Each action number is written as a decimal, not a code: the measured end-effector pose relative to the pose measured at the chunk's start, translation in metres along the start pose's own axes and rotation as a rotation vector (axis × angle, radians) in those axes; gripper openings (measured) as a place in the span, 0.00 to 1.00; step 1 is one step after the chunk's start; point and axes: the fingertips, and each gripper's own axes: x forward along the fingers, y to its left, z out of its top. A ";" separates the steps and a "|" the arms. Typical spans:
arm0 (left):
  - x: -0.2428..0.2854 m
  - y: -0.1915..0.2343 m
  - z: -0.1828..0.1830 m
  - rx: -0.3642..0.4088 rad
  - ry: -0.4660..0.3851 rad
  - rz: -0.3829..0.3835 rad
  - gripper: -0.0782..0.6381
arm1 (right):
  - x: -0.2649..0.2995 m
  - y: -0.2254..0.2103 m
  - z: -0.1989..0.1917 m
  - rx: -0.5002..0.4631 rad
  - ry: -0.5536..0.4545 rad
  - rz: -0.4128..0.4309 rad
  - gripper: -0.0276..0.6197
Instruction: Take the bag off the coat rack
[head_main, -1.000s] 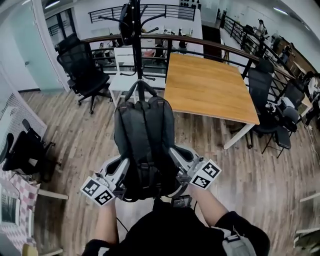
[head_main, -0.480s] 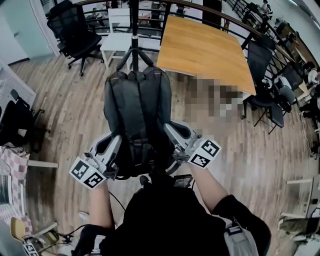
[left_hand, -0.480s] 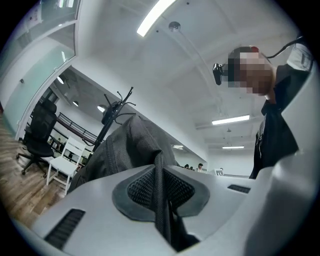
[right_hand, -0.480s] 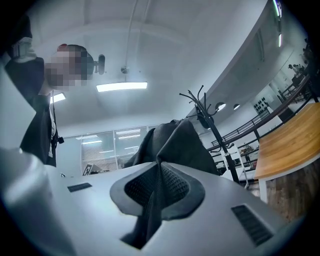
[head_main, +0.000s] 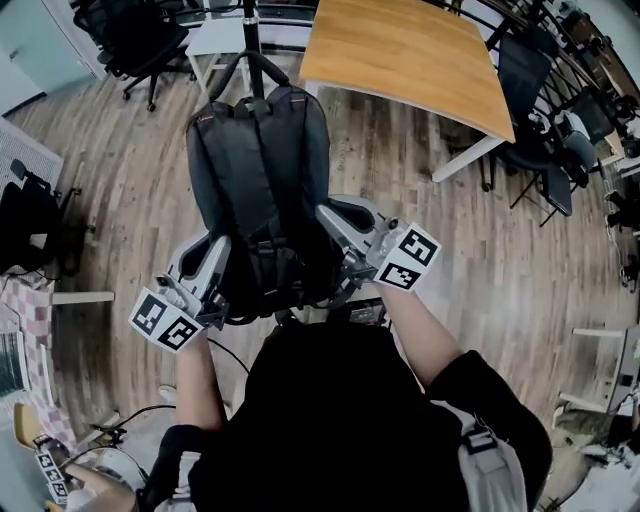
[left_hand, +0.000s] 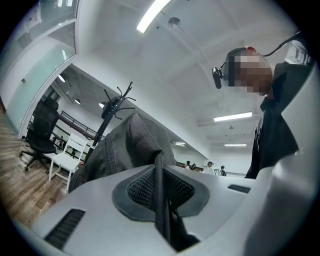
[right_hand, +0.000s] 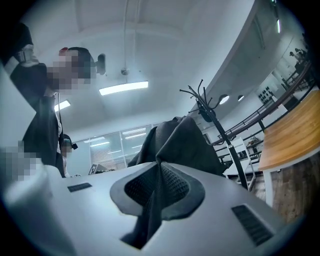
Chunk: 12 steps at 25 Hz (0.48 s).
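Note:
A dark grey backpack (head_main: 262, 190) hangs upright in front of me, held up from below by both grippers. My left gripper (head_main: 222, 300) is shut on a thin strap of the backpack (left_hand: 125, 145), which runs down between its pads (left_hand: 137, 192). My right gripper (head_main: 340, 275) is shut on a fold of the backpack's (right_hand: 180, 140) fabric. The bag's top handle (head_main: 247, 68) lines up with the coat rack's pole (head_main: 247, 15) in the head view. In both gripper views the coat rack (left_hand: 116, 102) (right_hand: 206, 112) stands behind the bag, apart from it.
A wooden table (head_main: 410, 50) stands to the right of the rack, with black office chairs (head_main: 545, 85) beyond it. More black chairs (head_main: 130, 25) and a white chair (head_main: 212, 38) are at the upper left. Another black chair (head_main: 30, 225) sits at the left edge.
The rack, table and chairs have slid up and away in the head view. The backpack stays between both grippers and now sits farther from the rack's pole. Both grips are unchanged.

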 end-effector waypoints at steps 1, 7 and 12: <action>0.003 -0.003 -0.003 0.001 0.003 0.005 0.18 | -0.003 -0.002 -0.001 0.002 0.007 0.009 0.11; 0.029 -0.020 -0.017 -0.005 0.016 -0.011 0.18 | -0.017 -0.017 0.002 0.014 0.049 0.042 0.11; 0.026 -0.018 -0.016 -0.016 -0.001 0.008 0.18 | -0.013 -0.018 0.005 0.005 0.054 0.062 0.11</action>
